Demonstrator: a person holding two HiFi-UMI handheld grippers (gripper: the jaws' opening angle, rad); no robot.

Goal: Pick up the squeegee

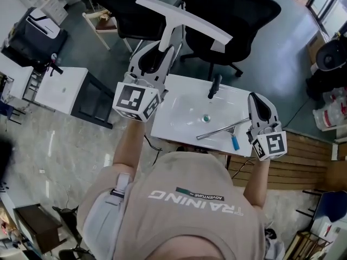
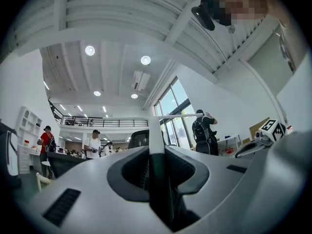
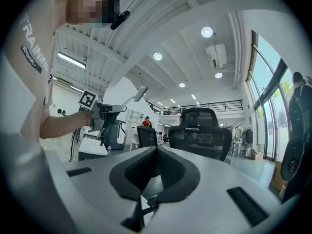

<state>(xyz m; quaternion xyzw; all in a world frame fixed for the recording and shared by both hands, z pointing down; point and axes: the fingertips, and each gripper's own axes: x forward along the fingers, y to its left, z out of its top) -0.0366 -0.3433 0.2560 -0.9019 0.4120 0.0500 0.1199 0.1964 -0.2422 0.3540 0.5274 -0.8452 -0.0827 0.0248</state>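
Head view: one left gripper (image 1: 167, 46) is clenched on the single white squeegee (image 1: 187, 20), held above one white basin (image 1: 176, 121). One right gripper (image 1: 255, 97), jaws closed and empty, is at the basin's right edge. Two black chairs (image 1: 230, 20) stand on the grey floor (image 1: 282, 53).

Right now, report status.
Left gripper shut on squeegee, held aloft. Right gripper shut, empty. Blue-handled tool in sink, no obstruction.

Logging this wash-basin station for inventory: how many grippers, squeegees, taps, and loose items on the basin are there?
Grippers: 2 (left gripper, right gripper)
Squeegee: 1, held in the left gripper
Tap: 1
Loose items on the basin: 2 (metal rod, blue-handled tool)
Total: 6
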